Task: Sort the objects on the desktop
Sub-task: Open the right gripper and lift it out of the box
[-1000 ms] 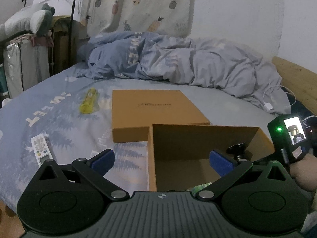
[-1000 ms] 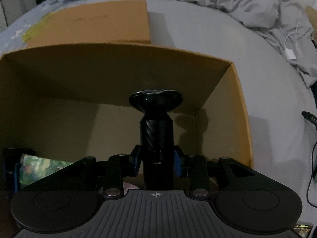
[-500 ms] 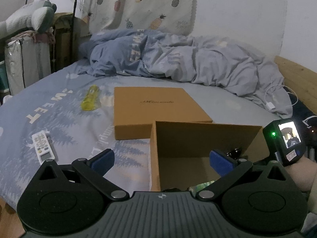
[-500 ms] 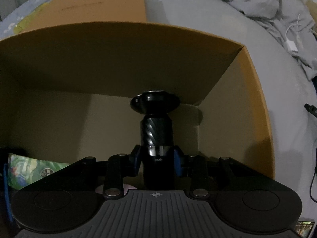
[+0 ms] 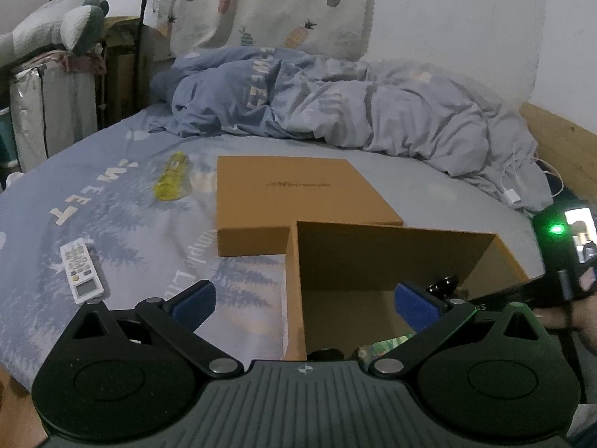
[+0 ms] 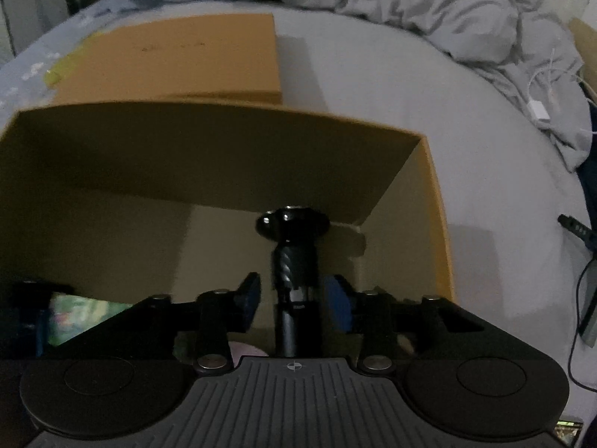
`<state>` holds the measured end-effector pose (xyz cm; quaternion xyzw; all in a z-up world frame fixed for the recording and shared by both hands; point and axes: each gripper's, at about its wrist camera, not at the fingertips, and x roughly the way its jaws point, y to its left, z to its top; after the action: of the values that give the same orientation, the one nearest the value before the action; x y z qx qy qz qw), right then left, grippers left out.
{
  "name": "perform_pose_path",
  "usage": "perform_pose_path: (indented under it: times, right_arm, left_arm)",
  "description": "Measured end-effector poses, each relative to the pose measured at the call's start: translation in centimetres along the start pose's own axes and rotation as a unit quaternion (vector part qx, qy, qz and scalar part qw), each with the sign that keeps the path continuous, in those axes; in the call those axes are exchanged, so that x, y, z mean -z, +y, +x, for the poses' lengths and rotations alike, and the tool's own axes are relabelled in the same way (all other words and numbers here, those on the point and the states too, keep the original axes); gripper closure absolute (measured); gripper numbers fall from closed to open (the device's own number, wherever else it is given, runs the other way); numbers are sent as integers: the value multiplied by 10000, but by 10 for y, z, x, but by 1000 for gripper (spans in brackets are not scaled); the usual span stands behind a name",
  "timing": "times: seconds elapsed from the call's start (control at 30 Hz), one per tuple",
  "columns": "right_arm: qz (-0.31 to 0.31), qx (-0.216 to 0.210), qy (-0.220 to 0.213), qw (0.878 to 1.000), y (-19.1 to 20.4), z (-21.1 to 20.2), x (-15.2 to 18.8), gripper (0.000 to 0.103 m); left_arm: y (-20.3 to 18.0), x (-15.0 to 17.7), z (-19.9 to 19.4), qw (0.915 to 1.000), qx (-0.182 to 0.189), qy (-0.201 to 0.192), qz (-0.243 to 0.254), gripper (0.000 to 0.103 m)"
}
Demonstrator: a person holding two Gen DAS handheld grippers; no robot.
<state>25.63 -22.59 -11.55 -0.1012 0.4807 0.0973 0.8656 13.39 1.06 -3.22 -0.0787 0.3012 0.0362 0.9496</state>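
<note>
Through the left wrist camera I see my left claw (image 5: 303,304) hanging with its blue pads spread wide and nothing between them, above the near left corner of the open cardboard box (image 5: 373,250) on the bed (image 5: 130,246). Beyond that box lies its flat lid (image 5: 298,194), touching the far wall. Out on the printed sheet, well to the left, sit a white remote control (image 5: 82,274) and, farther back, a yellow tube (image 5: 173,181), the two well apart from each other. A rumpled grey duvet (image 5: 354,108) is heaped at the head of the bed, and at the right edge I can see the back of the right-hand tool (image 5: 563,250) with a green light showing. Through the right wrist camera, my right claw (image 6: 294,298) points down into the box (image 6: 436,201); its jaws are opening, and the black electric shaver (image 6: 293,257) stands between the pads with a visible gap on each side, so it is released. The shaver is inside the box near the far right corner, head away from me. A green printed packet (image 6: 80,315) lies at the box's near left.
</note>
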Motion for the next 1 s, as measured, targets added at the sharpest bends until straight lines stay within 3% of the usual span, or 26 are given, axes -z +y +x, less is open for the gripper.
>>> perform_pose_path:
  times: [0.07,0.3,0.67,1.0]
  right_arm:
    - [-80,23,-126,9999,4,-11,2,37]
    - [-78,-118,-477,9988,7,-52,13,30]
    - [23,-329,-1080,9936,0,-125,48,3]
    - [371,-347,-1477,9877,-6,-163,87,0]
  left_arm:
    - [0,0,-1,10000,12,-9,-13,0]
    - [-5,-2,-10,9999,48,-105,41,0]
    - [-15,-2,-21,9996,101,-199,169,0]
    - [-23,0,-32,9990,167,-287,302,0]
